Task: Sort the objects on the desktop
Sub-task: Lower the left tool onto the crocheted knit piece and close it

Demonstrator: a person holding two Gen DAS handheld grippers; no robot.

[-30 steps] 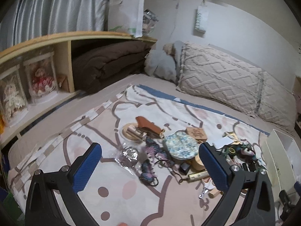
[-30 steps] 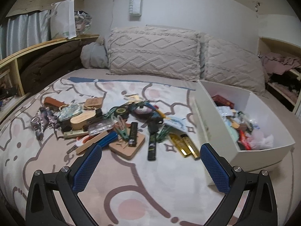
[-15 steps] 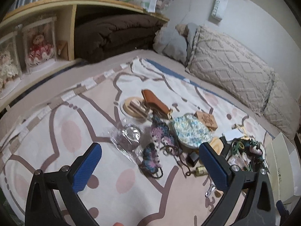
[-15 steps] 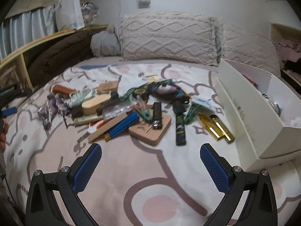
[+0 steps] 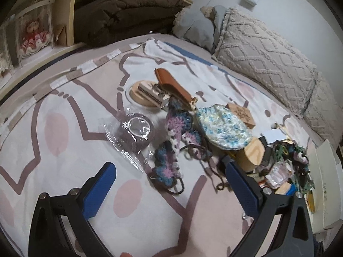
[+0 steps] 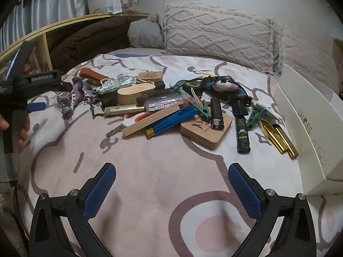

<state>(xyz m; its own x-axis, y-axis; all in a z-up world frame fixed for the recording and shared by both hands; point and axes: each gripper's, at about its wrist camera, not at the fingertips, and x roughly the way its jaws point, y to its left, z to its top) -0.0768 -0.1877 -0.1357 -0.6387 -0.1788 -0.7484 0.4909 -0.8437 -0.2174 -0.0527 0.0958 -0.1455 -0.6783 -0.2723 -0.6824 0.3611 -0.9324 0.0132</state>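
On the patterned bedspread [image 5: 64, 171] the clutter lay beside the white box [image 6: 310, 128]. The left gripper [image 5: 169, 180], closing on nothing yet, neared the crochet piece [image 5: 171, 158]; it should pinch its middle. The right gripper [image 6: 171, 182] stood spread, empty.

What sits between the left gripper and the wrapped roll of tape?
Nothing visible. The left gripper, jaws closing and with nothing between them, hangs over bare blanket. The wrapped tape roll lies just ahead, with the crocheted piece beside it, not across the path.
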